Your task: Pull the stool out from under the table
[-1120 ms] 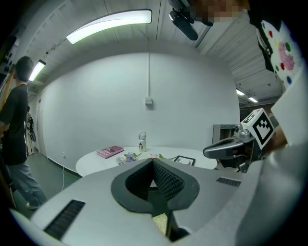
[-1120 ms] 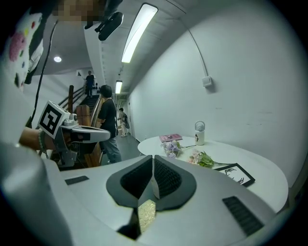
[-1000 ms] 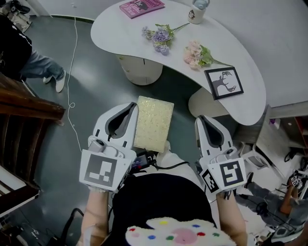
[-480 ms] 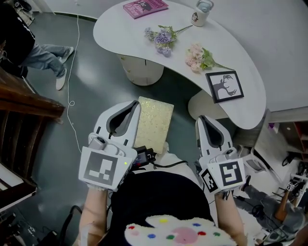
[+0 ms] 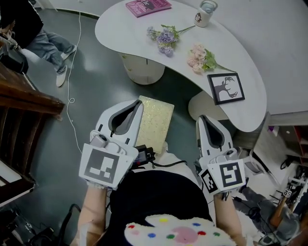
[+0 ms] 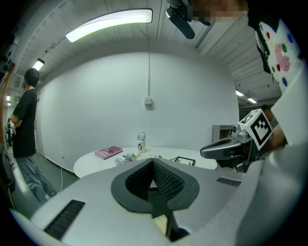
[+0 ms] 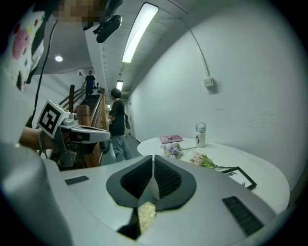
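Centre frame in the head view, the yellow-topped stool (image 5: 154, 124) stands in the open on the dark floor, just below the white table (image 5: 250, 72). My left gripper (image 5: 136, 104) hangs at its left edge, my right gripper (image 5: 201, 119) apart at lower right. Only the 2 gripper views show both sets of jaws pressed together, holding nothing, with a sliver of stool beneath. Print on the pink book (image 5: 147, 6) is too small to read.

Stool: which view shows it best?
Head view: the stool shows nearly whole from above, its yellow seat plain. The left and right gripper views each catch only a yellow sliver of it below their shut jaws.
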Demonstrator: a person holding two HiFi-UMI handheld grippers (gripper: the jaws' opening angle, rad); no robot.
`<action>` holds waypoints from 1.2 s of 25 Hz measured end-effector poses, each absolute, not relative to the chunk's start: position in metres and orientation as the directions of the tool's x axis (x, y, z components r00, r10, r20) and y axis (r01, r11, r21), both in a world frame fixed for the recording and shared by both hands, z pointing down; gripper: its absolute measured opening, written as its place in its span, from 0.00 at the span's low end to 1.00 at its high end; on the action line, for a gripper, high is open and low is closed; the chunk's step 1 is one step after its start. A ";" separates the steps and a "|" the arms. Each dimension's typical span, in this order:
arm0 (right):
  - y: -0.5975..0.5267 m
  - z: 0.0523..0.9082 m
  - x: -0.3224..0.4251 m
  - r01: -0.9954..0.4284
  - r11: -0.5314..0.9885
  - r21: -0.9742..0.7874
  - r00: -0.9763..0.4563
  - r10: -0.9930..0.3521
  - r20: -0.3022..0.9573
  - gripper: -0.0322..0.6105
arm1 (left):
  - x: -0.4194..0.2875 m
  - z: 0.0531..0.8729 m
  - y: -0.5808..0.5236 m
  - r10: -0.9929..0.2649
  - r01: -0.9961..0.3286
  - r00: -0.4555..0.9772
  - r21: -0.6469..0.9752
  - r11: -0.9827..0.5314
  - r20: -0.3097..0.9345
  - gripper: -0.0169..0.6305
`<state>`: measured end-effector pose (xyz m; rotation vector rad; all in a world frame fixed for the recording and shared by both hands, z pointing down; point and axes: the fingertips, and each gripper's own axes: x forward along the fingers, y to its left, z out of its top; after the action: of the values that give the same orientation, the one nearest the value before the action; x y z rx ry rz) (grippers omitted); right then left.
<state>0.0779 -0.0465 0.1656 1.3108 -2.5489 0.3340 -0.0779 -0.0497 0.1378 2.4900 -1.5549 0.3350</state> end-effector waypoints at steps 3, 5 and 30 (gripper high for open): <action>-0.048 0.168 0.076 -0.815 0.573 -0.089 -0.567 -0.755 0.330 0.11 | -0.077 0.140 -0.051 -0.858 -0.900 0.425 0.038 -0.434 0.289 0.05; -0.048 0.169 0.074 -0.809 0.580 -0.091 -0.574 -0.749 0.331 0.11 | -0.077 0.140 -0.051 -0.858 -0.900 0.425 0.034 -0.434 0.290 0.05; -0.047 0.168 0.064 -0.781 0.619 -0.076 -0.604 -0.720 0.341 0.11 | -0.075 0.140 -0.048 -0.856 -0.900 0.427 0.051 -0.432 0.292 0.05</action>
<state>0.0637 -0.0471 0.1679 1.2205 -2.5683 0.3161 -0.0753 -0.0478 0.1396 2.4795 -1.5476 0.3297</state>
